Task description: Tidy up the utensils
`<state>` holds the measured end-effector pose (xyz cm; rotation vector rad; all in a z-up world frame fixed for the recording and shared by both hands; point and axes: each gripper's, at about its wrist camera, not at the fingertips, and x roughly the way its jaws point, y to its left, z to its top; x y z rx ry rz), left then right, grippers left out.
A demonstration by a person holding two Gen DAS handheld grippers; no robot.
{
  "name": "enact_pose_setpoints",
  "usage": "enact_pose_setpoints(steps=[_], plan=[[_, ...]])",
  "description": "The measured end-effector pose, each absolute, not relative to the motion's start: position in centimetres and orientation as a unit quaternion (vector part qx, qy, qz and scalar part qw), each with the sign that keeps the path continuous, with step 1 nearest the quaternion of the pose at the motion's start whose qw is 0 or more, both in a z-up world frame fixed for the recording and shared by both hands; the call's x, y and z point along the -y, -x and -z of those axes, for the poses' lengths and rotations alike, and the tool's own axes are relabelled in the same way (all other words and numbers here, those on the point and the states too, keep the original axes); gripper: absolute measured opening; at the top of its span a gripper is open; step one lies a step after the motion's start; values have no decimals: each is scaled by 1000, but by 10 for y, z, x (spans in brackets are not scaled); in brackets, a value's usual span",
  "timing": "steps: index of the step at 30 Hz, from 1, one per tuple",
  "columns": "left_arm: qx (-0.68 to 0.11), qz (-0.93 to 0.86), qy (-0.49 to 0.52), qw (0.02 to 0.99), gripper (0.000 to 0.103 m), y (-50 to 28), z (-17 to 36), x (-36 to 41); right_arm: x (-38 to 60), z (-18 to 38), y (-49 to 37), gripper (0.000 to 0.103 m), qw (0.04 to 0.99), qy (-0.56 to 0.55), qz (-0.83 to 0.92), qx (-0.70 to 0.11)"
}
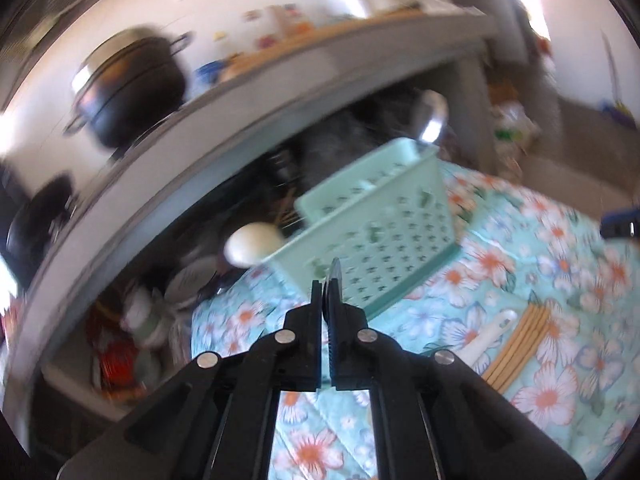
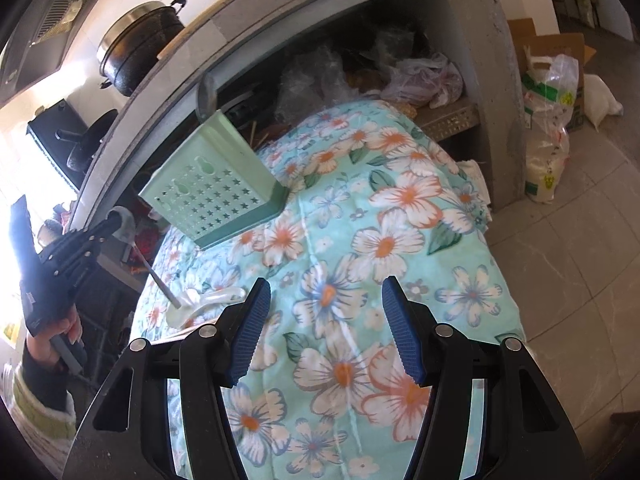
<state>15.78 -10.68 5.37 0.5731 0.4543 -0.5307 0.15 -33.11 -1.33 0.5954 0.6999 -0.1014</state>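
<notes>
A mint-green perforated utensil basket (image 1: 376,216) (image 2: 218,184) stands on the floral cloth (image 2: 360,240), with a metal ladle bowl (image 1: 430,120) (image 2: 207,94) sticking out of it. My left gripper (image 1: 328,280) (image 2: 114,222) is shut on a metal spoon (image 2: 132,236), held in the air left of the basket, handle pointing down. A white ceramic spoon (image 1: 486,338) (image 2: 208,302) and a bundle of wooden chopsticks (image 1: 518,344) lie on the cloth. My right gripper (image 2: 326,320) is open and empty above the cloth.
A counter edge (image 2: 168,92) curves behind the basket, with a black pot (image 2: 140,44) on top. Bags and clutter fill the shelf (image 2: 380,72) under it. Sacks (image 2: 548,128) stand on the tiled floor at right. A white rounded object (image 1: 250,242) shows left of the basket.
</notes>
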Motion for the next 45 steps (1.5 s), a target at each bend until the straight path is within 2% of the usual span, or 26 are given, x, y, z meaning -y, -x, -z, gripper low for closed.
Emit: enact_pose_setpoints(steps=[7, 16, 26, 40, 43, 45], plan=[[-251, 170, -69, 950, 2, -163, -60, 17, 293, -7, -21, 55, 908, -248, -12, -336], [-240, 101, 42, 964, 2, -153, -46, -43, 201, 4, -93, 49, 872, -208, -161, -414], [-246, 89, 91, 961, 2, -152, -33, -79, 118, 42, -161, 52, 844, -52, -170, -505], [-253, 91, 111, 957, 2, -156, -22, -91, 71, 65, -184, 55, 843, 124, -119, -510], [-252, 90, 110, 957, 2, -156, -23, -92, 71, 65, -184, 51, 842, 132, -120, -509], [-250, 89, 111, 958, 2, -155, -23, -94, 72, 64, -186, 40, 843, 129, -120, -509]])
